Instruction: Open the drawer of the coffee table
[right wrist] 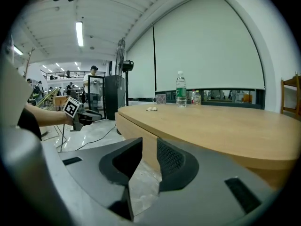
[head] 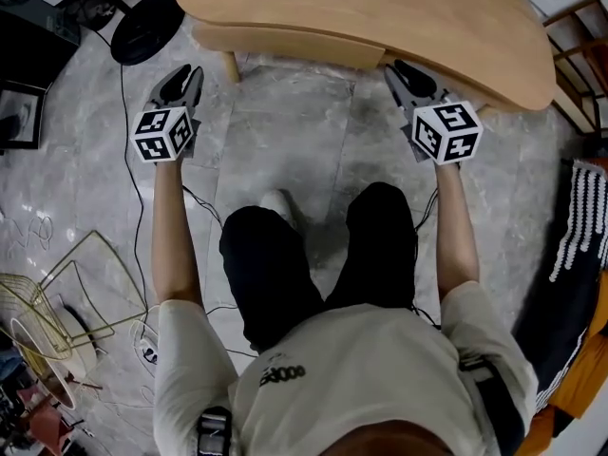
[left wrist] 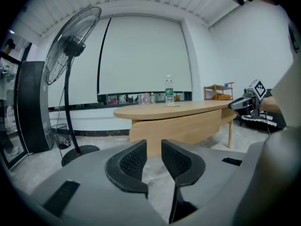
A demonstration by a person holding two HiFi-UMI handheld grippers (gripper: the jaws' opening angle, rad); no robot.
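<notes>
1 drawer (head: 285, 44), pale wood, under the tabletop (head: 399, 17) of the coffee table; shut, nothing touching it.
1 right gripper (head: 403, 68), just short of the drawer's right end; jaws slightly apart, nothing between them.
1 left gripper (head: 186, 72), off the drawer's left end, near a table leg (head: 230, 66); jaws likewise slightly spread and empty.
1 floor (head: 285, 141), grey marbled tile, with cables (head: 122, 88) trailing.
Gripper views only: water bottle (left wrist: 169, 90) upright on the tabletop, fan (left wrist: 70, 46) at full height, white blind (left wrist: 141, 55).
Head view only: wire basket (head: 47, 302).
</notes>
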